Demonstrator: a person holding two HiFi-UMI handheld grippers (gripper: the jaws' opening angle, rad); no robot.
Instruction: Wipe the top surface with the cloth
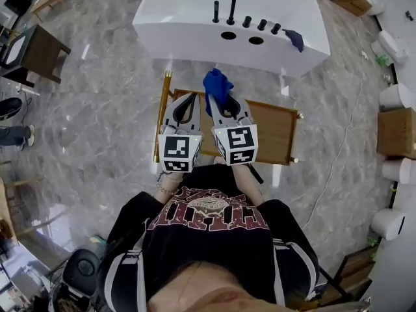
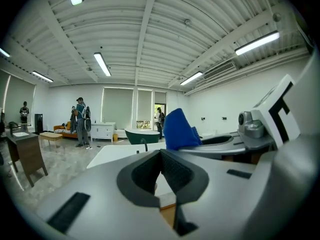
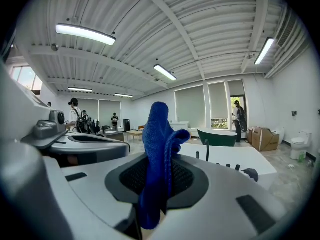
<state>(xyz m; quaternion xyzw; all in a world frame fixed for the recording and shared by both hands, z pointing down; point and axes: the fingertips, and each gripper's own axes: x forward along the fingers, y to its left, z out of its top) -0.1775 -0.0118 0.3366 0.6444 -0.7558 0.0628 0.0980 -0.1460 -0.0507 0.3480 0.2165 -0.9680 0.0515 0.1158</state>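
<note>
My right gripper [image 1: 213, 98] is shut on a bright blue cloth [image 1: 218, 85], which bunches up beyond the jaw tips. In the right gripper view the cloth [image 3: 159, 129] stands up from between the jaws of the right gripper [image 3: 161, 160]. Just to its left, my left gripper [image 1: 193, 97] is shut with nothing in it; its jaws [image 2: 160, 153] meet at the tips. Both grippers hover over the far left part of a small wooden table top [image 1: 276, 132] with a gold frame. From the left gripper view the cloth [image 2: 179, 130] shows at the right.
A white bathtub [image 1: 195, 18] with a black faucet [image 1: 231, 2] stands just past the table; a dark blue rag [image 1: 295, 39] lies on its rim. A dark side table [image 1: 39, 47] is at upper left. Boxes [image 1: 396, 132] and white fixtures [image 1: 396, 96] line the right.
</note>
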